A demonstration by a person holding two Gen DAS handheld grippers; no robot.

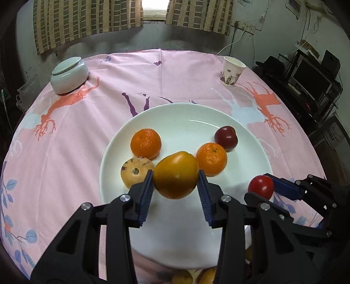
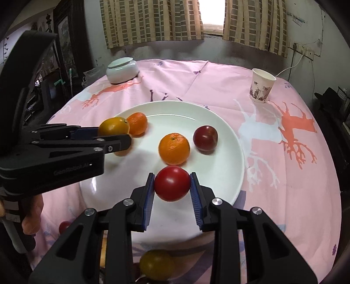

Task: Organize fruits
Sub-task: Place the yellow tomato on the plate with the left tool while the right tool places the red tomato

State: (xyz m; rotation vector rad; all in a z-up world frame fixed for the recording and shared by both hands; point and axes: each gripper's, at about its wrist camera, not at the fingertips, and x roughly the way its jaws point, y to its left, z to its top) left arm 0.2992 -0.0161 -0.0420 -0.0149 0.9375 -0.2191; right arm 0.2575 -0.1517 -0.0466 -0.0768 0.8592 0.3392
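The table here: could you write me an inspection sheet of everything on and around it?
Surface: round table under a pink printed tablecloth.
Job's things: white plate holding two mandarins, a dark red plum and a pale speckled fruit; more fruit lies off the plate at the near edge.
Clutter: lidded white jar, paper cup.
Grippers: left gripper clamps an orange-yellow fruit; right gripper clamps a red fruit.
Cables: white cord hanging from a wall socket.
Surroundings: checked curtains, a window, dark shelving with electronics.
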